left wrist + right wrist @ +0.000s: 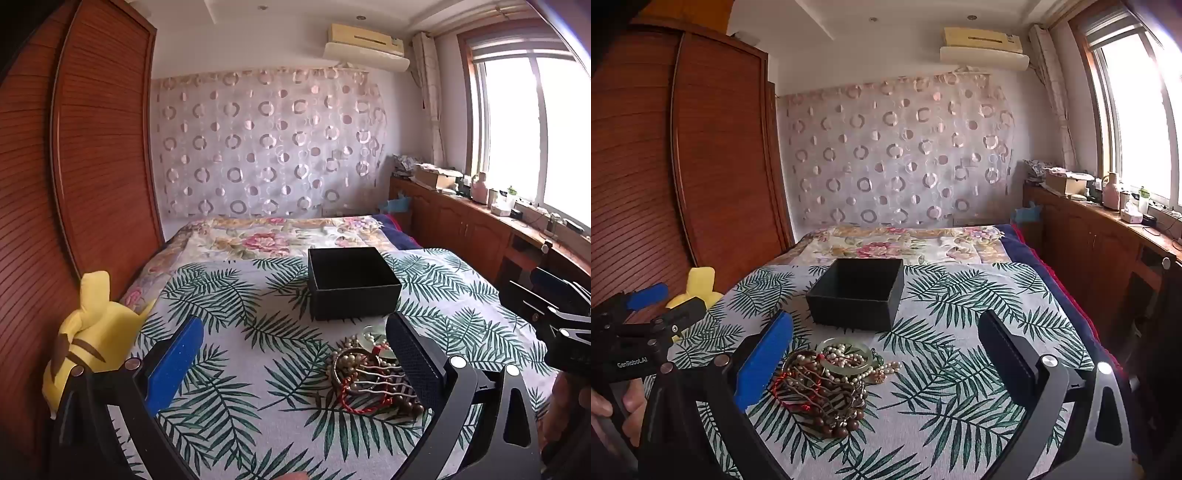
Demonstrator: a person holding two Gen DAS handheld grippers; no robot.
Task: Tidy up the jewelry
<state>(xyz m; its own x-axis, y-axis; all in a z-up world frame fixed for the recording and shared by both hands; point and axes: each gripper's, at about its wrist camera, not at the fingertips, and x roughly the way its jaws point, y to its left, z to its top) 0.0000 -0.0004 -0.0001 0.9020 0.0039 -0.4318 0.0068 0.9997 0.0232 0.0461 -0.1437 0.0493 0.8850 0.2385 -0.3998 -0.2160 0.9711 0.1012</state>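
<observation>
So a bed (229,295) with a palm-leaf cover was what everything got laid out on. A black box (352,282) with no lid was parked in the middle of the cover, open side up, nothing visible inside from either view.

Just in front of the box, a pile of jewelry (369,373) was heaped on the cover: a pale green bangle (844,356), pearl strands, a red cord (360,400), brown wooden beads (842,424) and a wavy comb-like hair piece (827,397), all tangled together. The pile was near the box but not touching it.

The left claw (295,350) was held wide open above the cover, nothing between its fingers, and the pile was seen right beside its dark right finger (413,354). The right claw (884,343) was spread wide too and empty, with the pile sitting next to its blue left finger (764,358).

From the right wrist view, the left claw was caught at the left edge, gripped by a hand (617,410). A yellow plush toy (88,339) was spotted at the bed's left edge, by the wooden wardrobe (92,147). A window (535,129) was seen on the right, over a long wooden worktop (480,210) loaded with clutter.
</observation>
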